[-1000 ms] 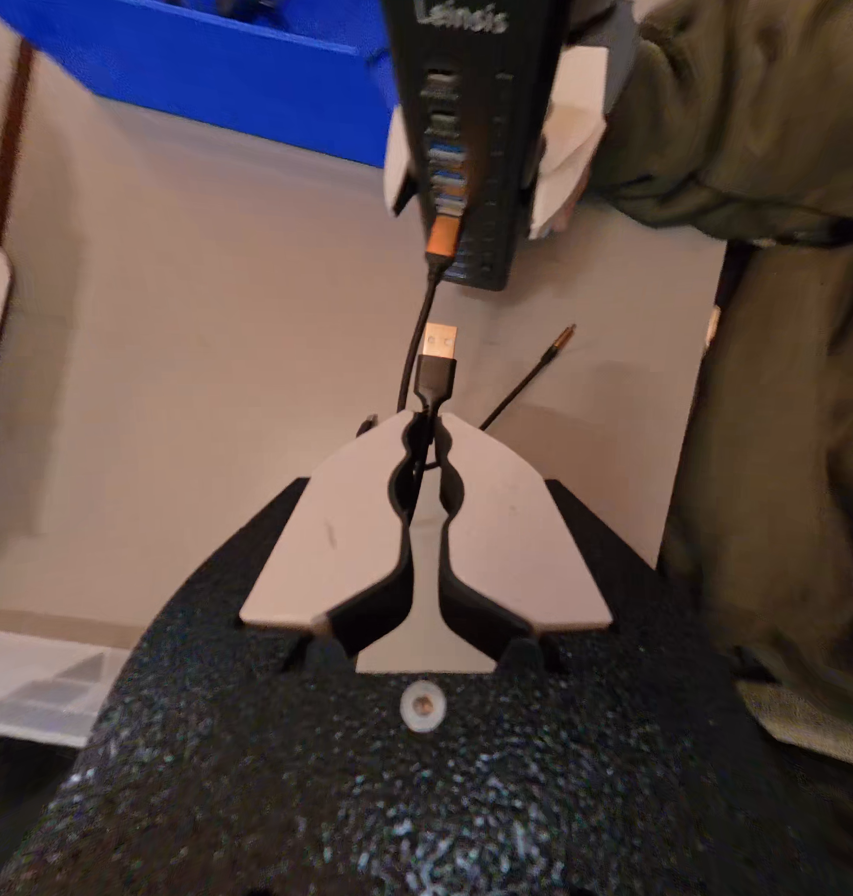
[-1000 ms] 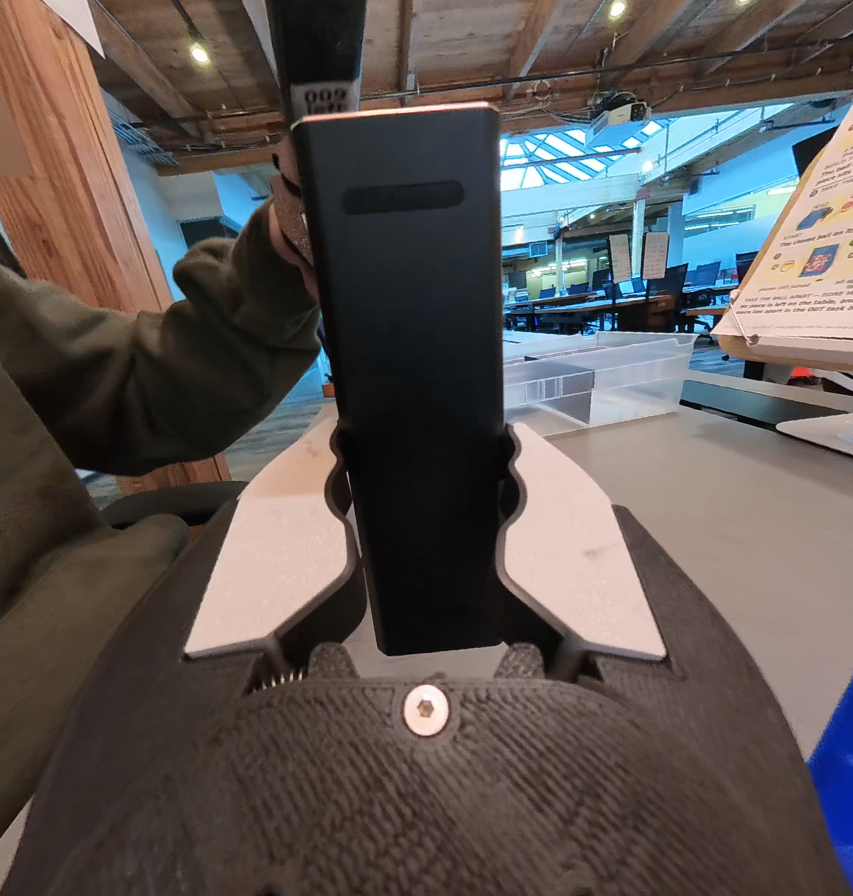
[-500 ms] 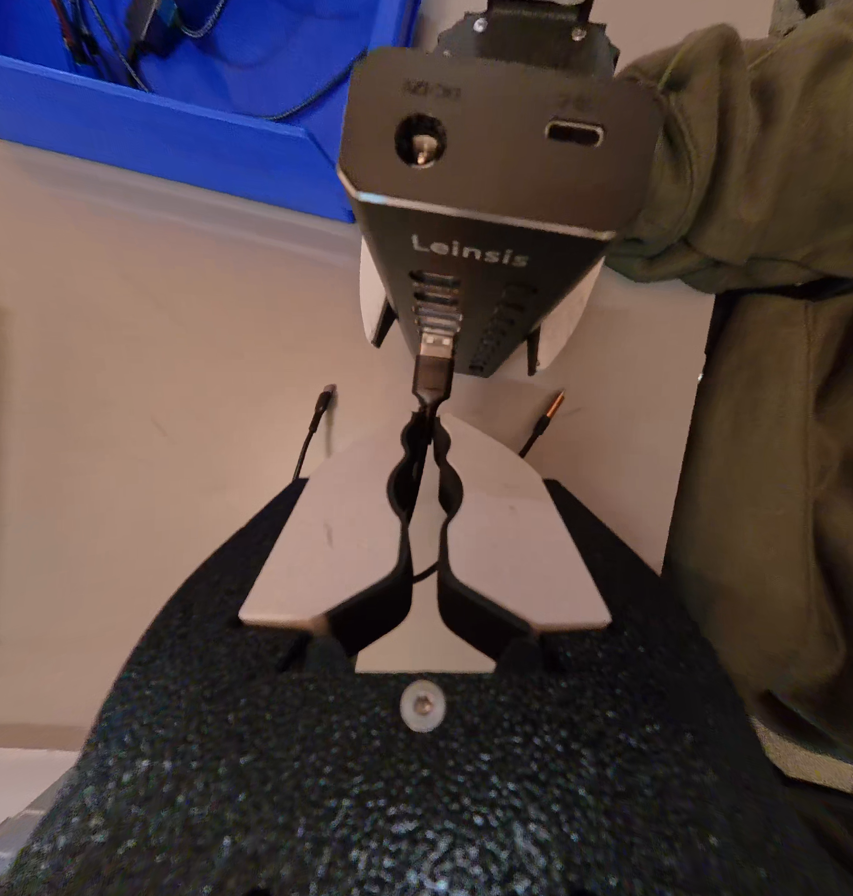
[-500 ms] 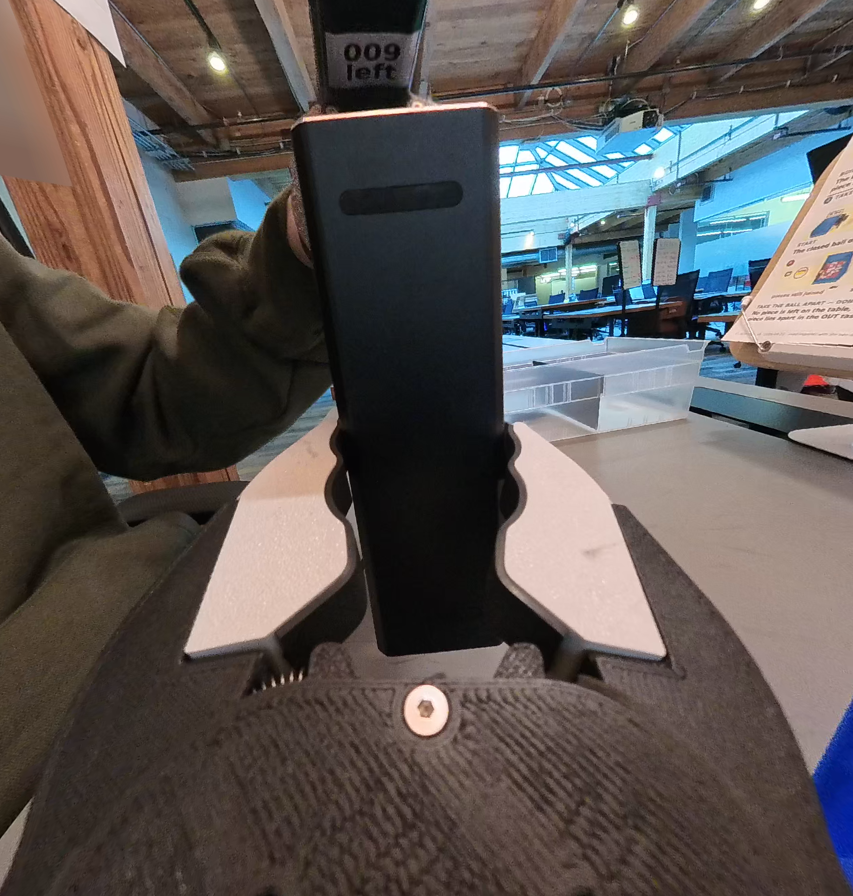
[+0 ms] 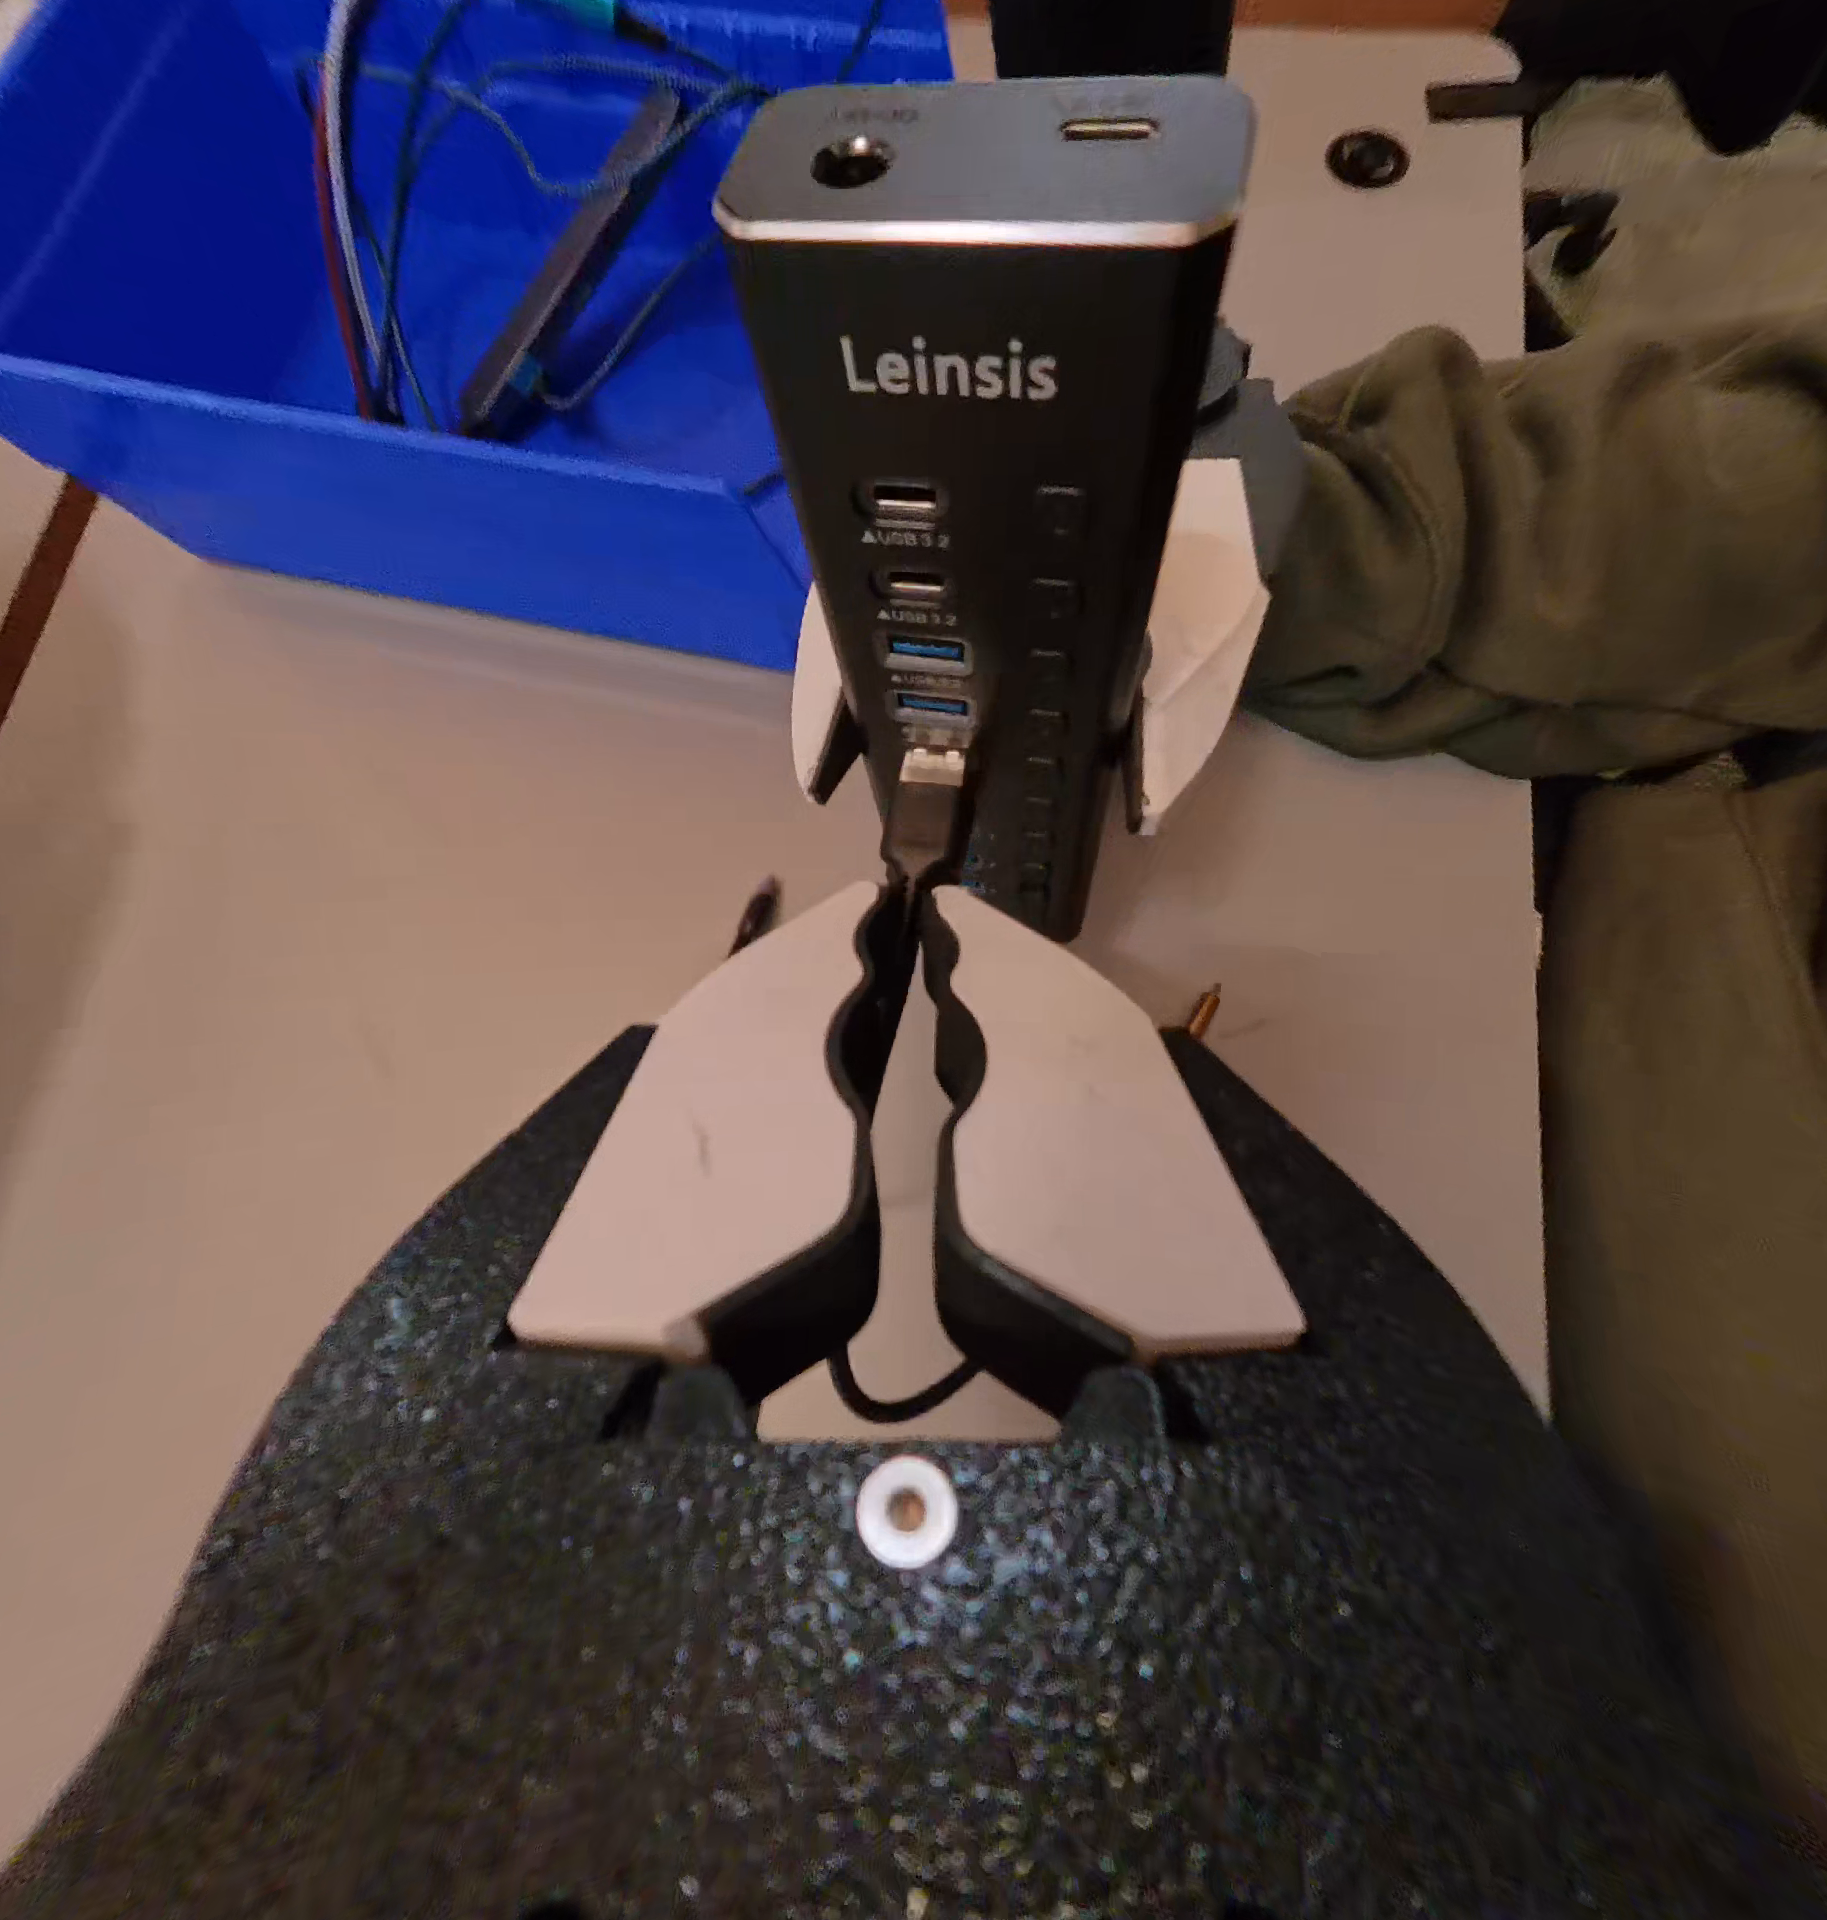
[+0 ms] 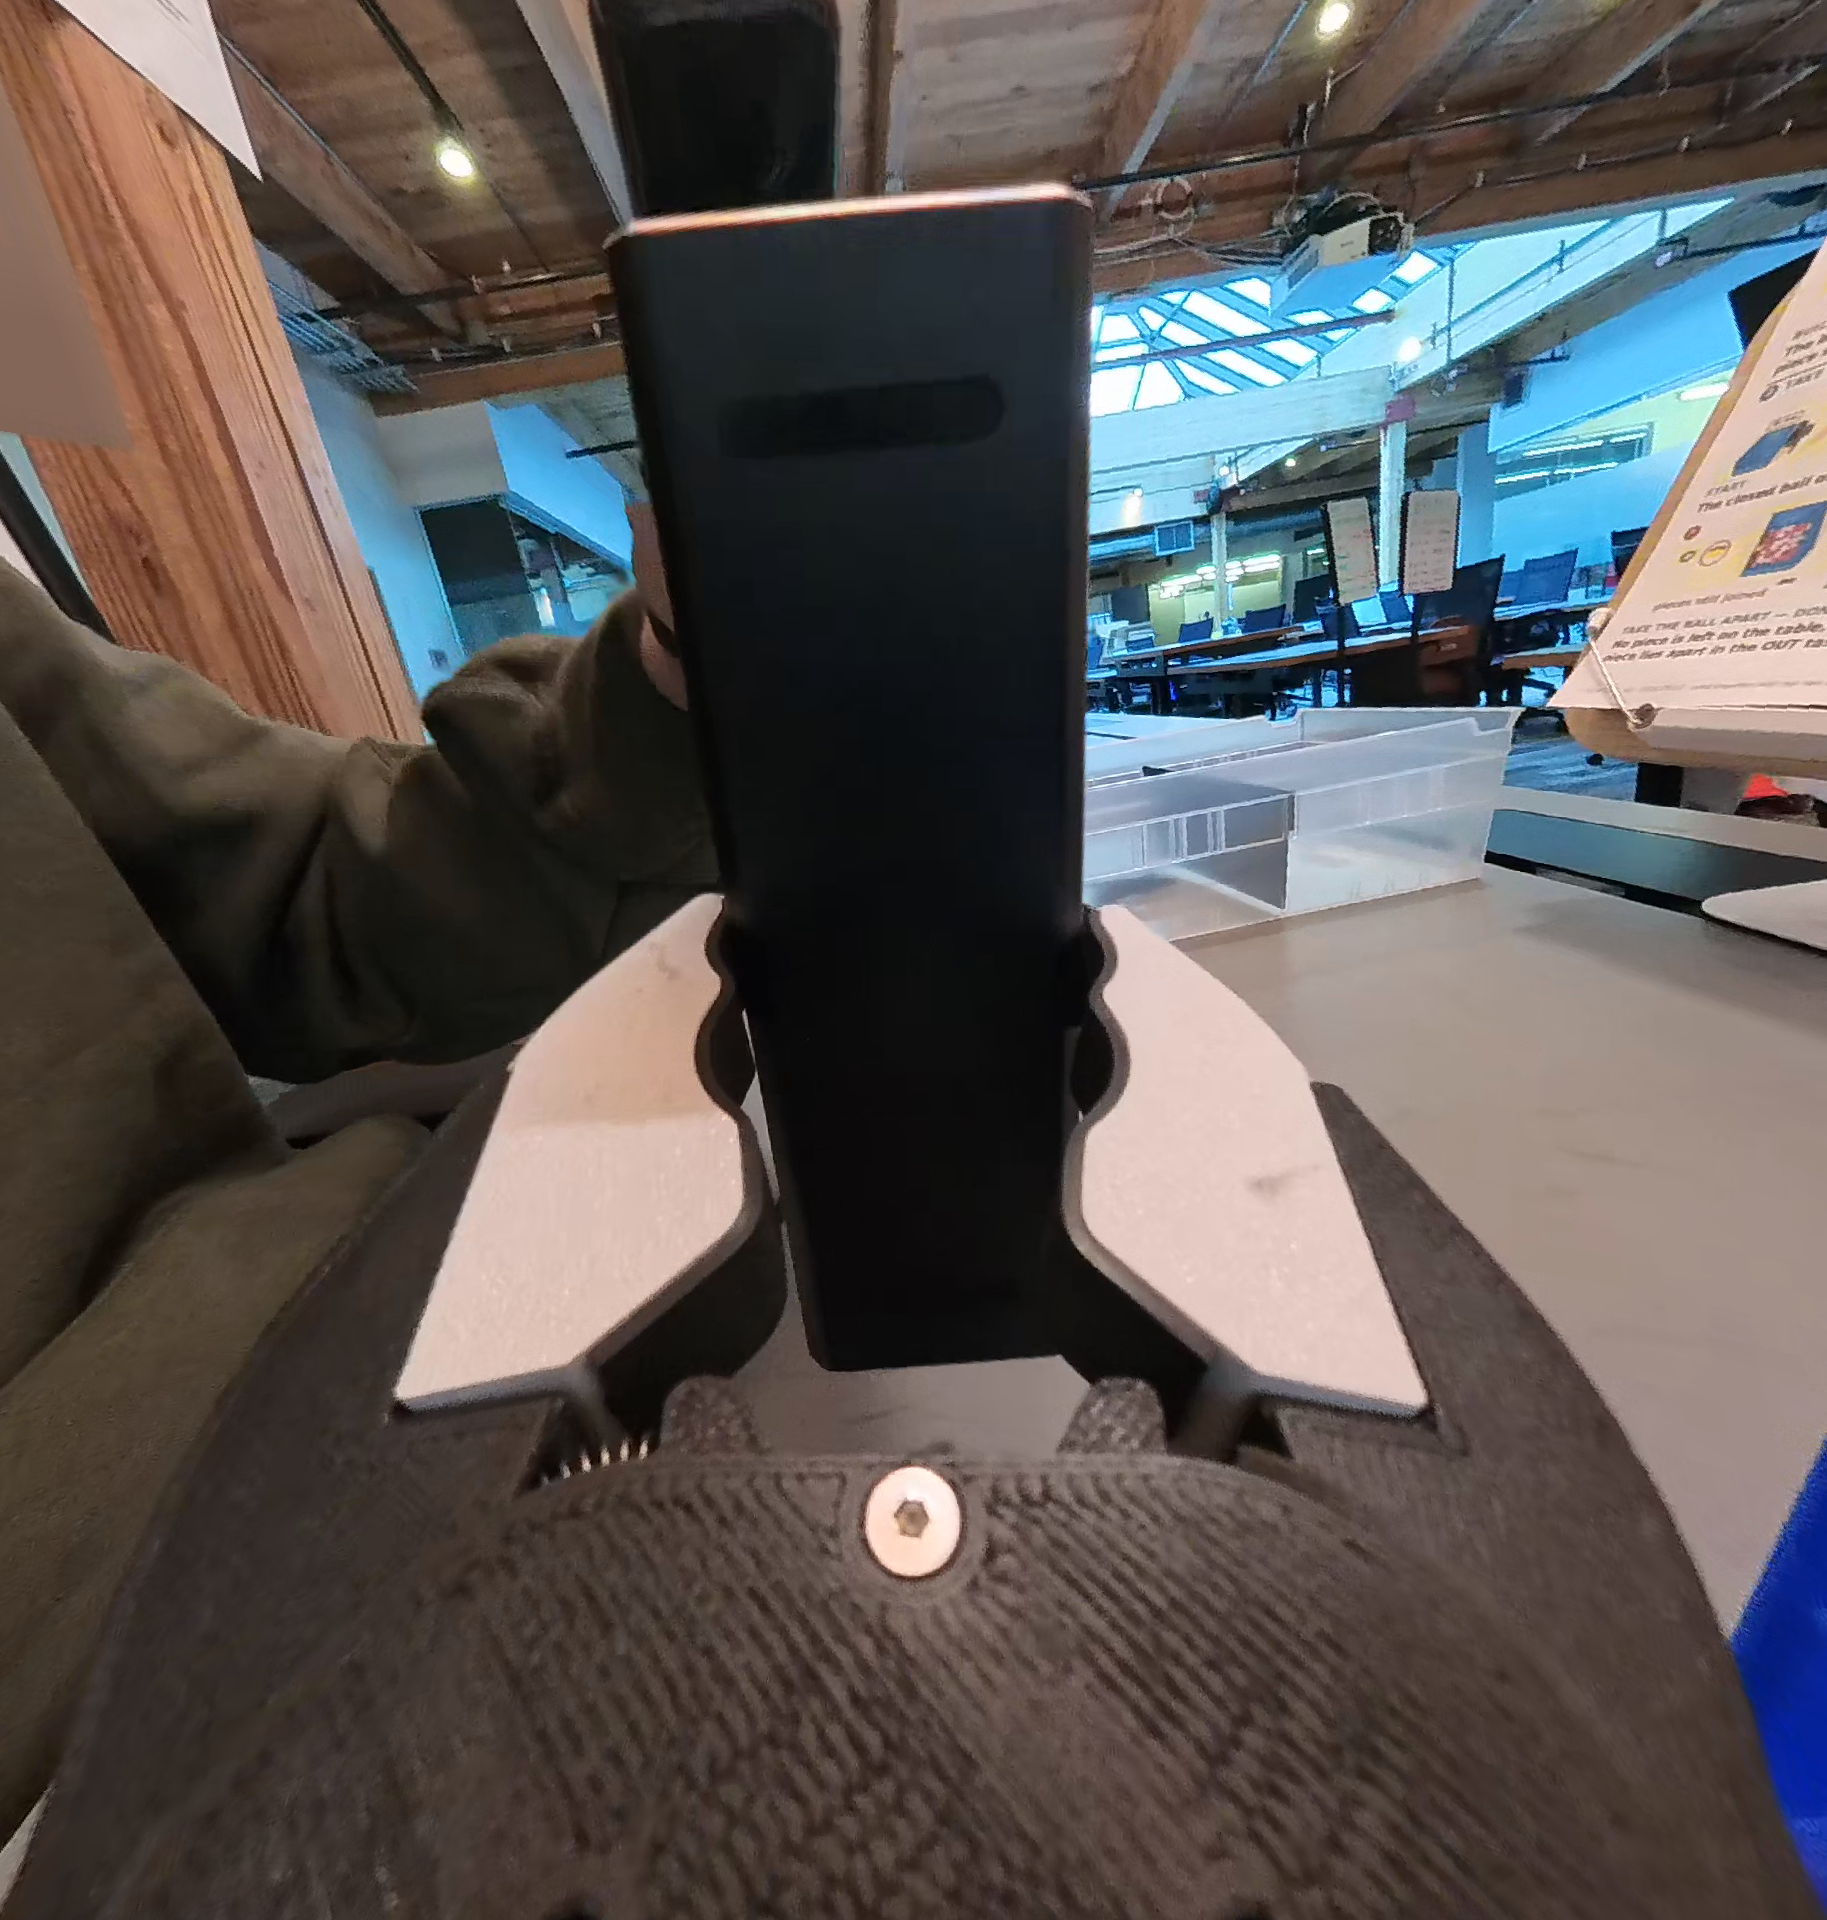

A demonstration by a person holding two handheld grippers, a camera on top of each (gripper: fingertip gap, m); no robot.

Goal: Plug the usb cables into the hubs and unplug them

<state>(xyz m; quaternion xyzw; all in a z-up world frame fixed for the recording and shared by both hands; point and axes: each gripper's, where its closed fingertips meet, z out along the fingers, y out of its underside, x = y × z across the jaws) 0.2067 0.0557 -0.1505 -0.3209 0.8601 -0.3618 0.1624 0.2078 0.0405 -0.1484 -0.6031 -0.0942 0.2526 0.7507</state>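
Observation:
A black USB hub (image 5: 976,499) stands upright over the table, held by my right gripper (image 5: 982,769), whose white fingers (image 5: 1195,675) clamp its lower part. Its port column faces the left wrist view. My left gripper (image 5: 914,894) is shut on a black USB cable just behind its plug (image 5: 928,816). The plug's metal tip touches the hub at a port below two blue ports; how deep it sits is unclear. In the right wrist view the hub's plain back (image 6: 867,748) fills the middle, with my right gripper (image 6: 904,956) shut on it.
A blue bin (image 5: 296,343) with several cables stands at the back left of the beige table (image 5: 317,883). Two loose cable ends (image 5: 1205,1013) lie on the table under the hub. A person's green sleeve (image 5: 1563,551) is at the right. A clear plastic tray (image 6: 1304,810) sits farther off.
My left gripper has moved the plug up from below the hub to its port column. The hub has tilted so that its port face shows. The orange-tipped cable seen in its lowest port no longer shows.

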